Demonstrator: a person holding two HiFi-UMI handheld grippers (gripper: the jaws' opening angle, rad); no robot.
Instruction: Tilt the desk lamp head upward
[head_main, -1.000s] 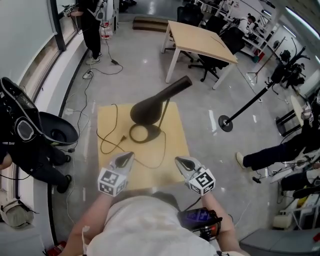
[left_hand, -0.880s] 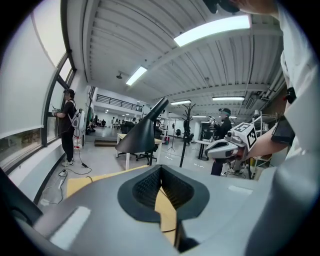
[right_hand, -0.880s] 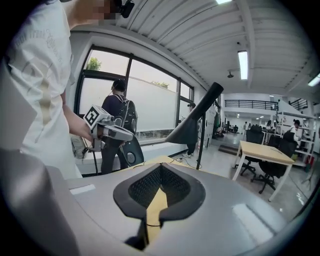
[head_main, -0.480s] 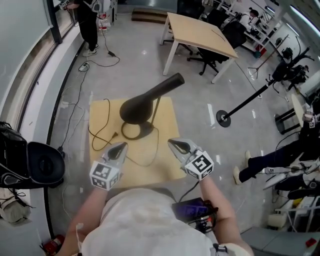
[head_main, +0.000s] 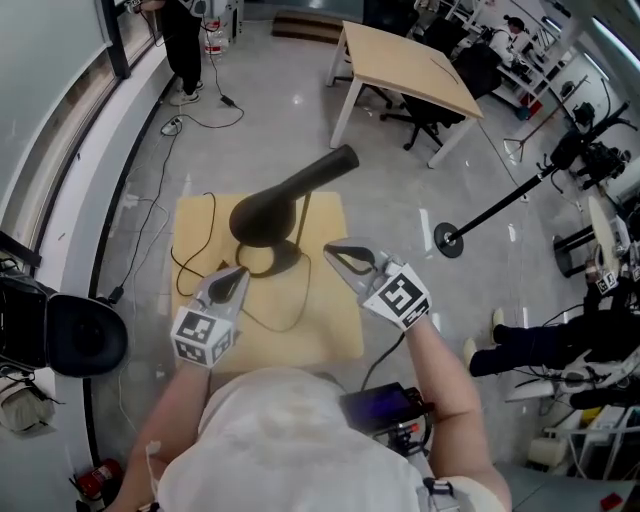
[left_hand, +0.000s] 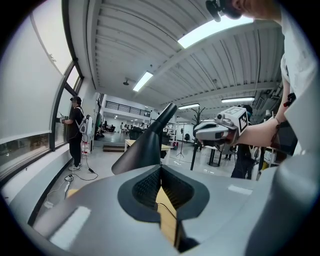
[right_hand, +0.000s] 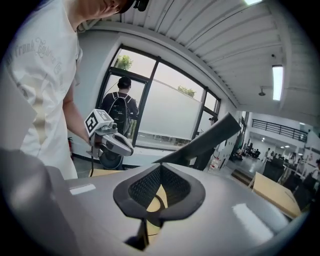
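A black desk lamp stands on a small wooden table (head_main: 320, 335). Its cone-shaped head (head_main: 272, 207) points down and to the left, above its ring base (head_main: 262, 262). My left gripper (head_main: 236, 277) is shut and empty, just left of the base. Also shut and empty, my right gripper (head_main: 337, 253) hovers right of the base, apart from the lamp. In the left gripper view the lamp head (left_hand: 145, 146) rises ahead, with the right gripper (left_hand: 216, 129) beyond. The right gripper view shows the lamp head (right_hand: 206, 142) and the left gripper (right_hand: 111, 140).
The lamp's black cable (head_main: 197, 268) loops over the table's left part. A larger wooden table (head_main: 405, 70) and office chairs stand behind. A stand with a round base (head_main: 451, 240) is at the right. A person (head_main: 185, 40) stands far left, and a black chair (head_main: 75, 335) is near left.
Both grippers have moved forward towards the lamp, the right one further, now beside the base. The lamp itself has not moved.
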